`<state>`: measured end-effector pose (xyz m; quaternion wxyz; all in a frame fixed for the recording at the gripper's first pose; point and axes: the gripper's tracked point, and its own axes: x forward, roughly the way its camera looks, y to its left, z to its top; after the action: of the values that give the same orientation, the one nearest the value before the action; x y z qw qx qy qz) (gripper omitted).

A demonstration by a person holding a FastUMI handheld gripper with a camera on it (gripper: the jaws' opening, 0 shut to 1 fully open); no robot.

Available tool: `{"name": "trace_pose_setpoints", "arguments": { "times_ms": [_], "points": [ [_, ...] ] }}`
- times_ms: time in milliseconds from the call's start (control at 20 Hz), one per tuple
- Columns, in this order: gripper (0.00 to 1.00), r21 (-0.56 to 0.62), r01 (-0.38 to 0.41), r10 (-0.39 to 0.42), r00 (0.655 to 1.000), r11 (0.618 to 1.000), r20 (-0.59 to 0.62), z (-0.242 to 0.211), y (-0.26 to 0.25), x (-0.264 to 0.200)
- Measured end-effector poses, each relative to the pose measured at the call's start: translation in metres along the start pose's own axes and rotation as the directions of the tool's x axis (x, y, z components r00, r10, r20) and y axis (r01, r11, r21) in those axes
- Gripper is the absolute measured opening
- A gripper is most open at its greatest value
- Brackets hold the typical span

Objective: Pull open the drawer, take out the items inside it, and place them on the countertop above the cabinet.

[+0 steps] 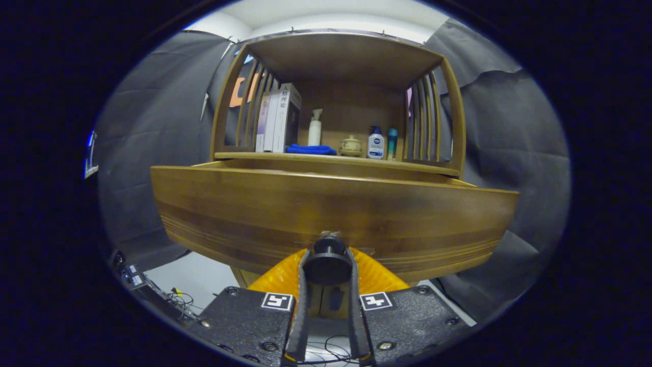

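Cabinet (336, 76) fills the booth; drawer (331, 214) pulled out toward camera, its front panel wide, top edge below the table (331, 158). Books (277, 120), bottles, blue cloth (310, 150) crowd the table. Gripper (328, 265) jaws clamped on the drawer knob (327, 260).

The scene is dim overall, with the brightest area at the pale ceiling above the cabinet (336, 66), so light seems to fall from overhead. The shelf recess is shaded toward its back, though the bottles (376, 142) and books (277, 120) stand sharp and readable. A soft sheen lies across the drawer front (331, 209). Strong fisheye bending bows the drawer's straight edges and curves the side slats. The knob (327, 260), very near the lens, looks slightly soft, and the dark cloth walls lose detail toward the rim.
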<state>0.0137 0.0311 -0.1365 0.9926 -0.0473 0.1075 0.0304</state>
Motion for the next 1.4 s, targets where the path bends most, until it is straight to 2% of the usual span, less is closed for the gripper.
{"name": "trace_pose_setpoints", "arguments": {
  "times_ms": [250, 400, 600, 750, 900, 1050, 1250, 1400],
  "points": [
    [0.35, -0.022, 0.000, 0.000, 1.000, 1.000, 0.000, 0.000, 0.000, 0.000],
    [0.45, -0.003, -0.030, 0.030, 1.000, 1.000, -0.010, -0.002, -0.003, -0.007],
    [0.76, -0.009, -0.040, 0.040, 0.999, 0.999, 0.012, 0.007, -0.008, -0.031],
    [1.00, 0.011, -0.043, 0.042, 0.998, 0.999, 0.056, 0.034, -0.012, -0.052],
    [1.00, 0.039, -0.065, 0.060, 0.991, 0.997, 0.117, 0.072, -0.014, -0.074],
    [1.00, 0.035, -0.052, 0.045, 0.986, 0.998, 0.162, 0.107, -0.026, -0.078],
    [1.00, -0.001, -0.007, 0.007, 0.983, 1.000, 0.181, 0.146, -0.040, -0.069],
    [1.00, 0.021, -0.023, 0.019, 0.983, 1.000, 0.182, 0.179, -0.036, -0.056]
  ]
}}
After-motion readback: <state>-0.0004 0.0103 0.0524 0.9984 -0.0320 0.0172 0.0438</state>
